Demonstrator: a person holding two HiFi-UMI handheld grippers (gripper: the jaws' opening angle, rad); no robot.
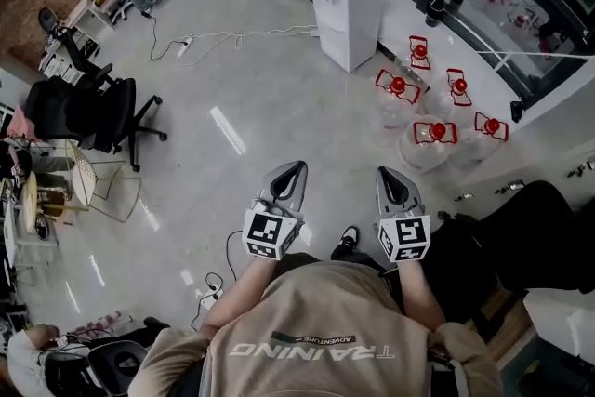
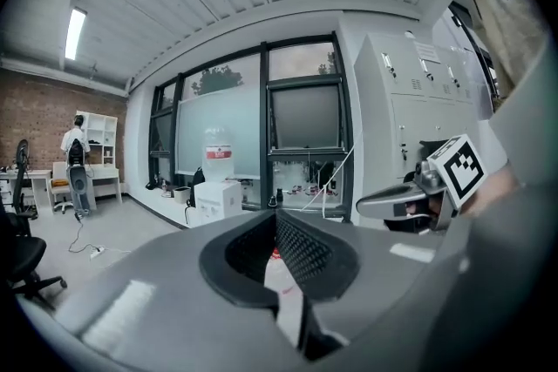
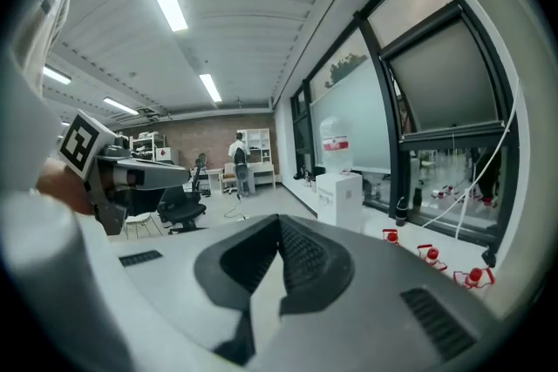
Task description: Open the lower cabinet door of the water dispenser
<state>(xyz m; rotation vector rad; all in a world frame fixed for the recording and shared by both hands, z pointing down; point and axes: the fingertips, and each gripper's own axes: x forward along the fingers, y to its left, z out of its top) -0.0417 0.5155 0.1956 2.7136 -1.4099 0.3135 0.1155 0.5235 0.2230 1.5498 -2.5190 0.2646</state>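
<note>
The white water dispenser (image 1: pixel 347 0) stands far off by the window wall with a bottle on top. It also shows small in the left gripper view (image 2: pixel 218 196) and the right gripper view (image 3: pixel 340 198). Its lower front (image 1: pixel 327 37) is too small for me to make out the cabinet door. Both grippers are held out side by side in front of the person's chest, well short of the dispenser. My left gripper (image 1: pixel 296 167) (image 2: pixel 277 213) is shut with nothing in it. My right gripper (image 1: pixel 386 172) (image 3: pixel 281 220) is also shut and holds nothing.
Several water jugs with red caps (image 1: pixel 437 133) stand on the floor right of the path. A black office chair (image 1: pixel 102 112) is at the left. A cable with a power strip (image 1: pixel 186 42) lies on the floor left of the dispenser. A person (image 3: pixel 238 161) stands at far shelves.
</note>
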